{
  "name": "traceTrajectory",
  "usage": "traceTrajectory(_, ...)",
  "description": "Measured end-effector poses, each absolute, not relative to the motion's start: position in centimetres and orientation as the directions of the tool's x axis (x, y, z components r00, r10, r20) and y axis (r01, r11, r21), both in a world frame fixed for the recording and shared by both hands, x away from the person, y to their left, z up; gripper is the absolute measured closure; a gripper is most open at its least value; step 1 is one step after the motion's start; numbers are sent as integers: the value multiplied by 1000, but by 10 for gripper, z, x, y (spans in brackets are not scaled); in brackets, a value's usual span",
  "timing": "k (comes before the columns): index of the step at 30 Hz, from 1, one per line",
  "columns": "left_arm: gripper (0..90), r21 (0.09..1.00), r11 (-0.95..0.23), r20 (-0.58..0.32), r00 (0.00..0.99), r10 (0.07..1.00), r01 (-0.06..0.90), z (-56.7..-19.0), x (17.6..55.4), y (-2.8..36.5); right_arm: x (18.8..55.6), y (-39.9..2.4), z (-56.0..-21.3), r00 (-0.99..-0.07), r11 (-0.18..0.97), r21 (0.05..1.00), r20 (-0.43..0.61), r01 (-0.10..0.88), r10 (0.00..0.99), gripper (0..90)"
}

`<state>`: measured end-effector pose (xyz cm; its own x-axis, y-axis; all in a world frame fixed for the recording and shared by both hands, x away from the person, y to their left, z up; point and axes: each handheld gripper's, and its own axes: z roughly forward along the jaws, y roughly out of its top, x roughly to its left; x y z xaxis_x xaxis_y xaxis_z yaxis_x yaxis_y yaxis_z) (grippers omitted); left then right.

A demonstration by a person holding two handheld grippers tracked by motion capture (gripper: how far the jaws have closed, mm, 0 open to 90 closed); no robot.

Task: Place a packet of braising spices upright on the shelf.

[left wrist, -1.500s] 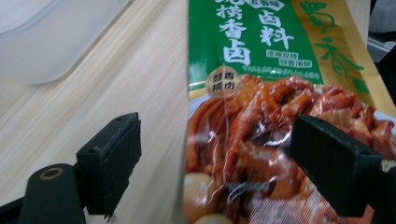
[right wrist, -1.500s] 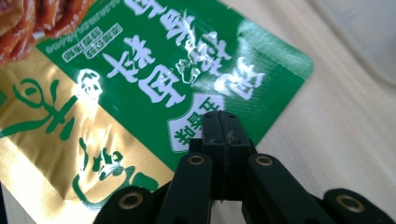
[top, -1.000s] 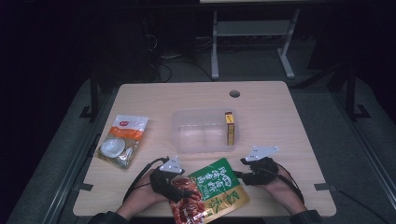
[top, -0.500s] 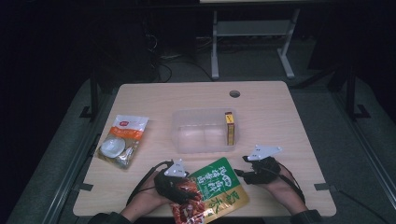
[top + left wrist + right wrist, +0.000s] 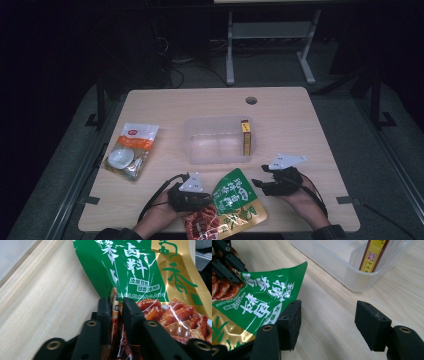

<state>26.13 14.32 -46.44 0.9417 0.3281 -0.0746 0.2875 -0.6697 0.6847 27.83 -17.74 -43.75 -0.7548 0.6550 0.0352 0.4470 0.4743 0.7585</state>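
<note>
Black left gripper (image 5: 117,305) pinches the green pouch (image 5: 140,272); right gripper (image 5: 328,315) gapes wide.

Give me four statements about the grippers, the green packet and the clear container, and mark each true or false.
1. The left gripper is shut on the green packet. True.
2. The right gripper grips the packet too. False: its jaws stand open over bare table.
3. The clear container holds a yellow box. True.
4. The white pouch lies inside the container. False: it lies on the table, off to the container's left.
</note>
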Motion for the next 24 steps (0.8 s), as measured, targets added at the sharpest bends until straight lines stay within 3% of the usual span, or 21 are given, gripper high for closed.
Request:
traceTrajectory(7, 888, 682, -655, -125, 934, 335, 326, -462, 265, 144, 279, -178, -437, -752, 468, 759, 43, 453, 658, 357)
traceTrajectory(13, 897, 700, -641, -129, 939, 319, 315, -455, 269, 152, 279, -181, -436, -744, 449, 773, 46, 449, 666, 350)
traceTrajectory(24, 899, 765, -545, -143, 915, 378, 344, -433, 274, 179, 278, -186, -432, -744, 416, 796, 63, 440, 665, 349)
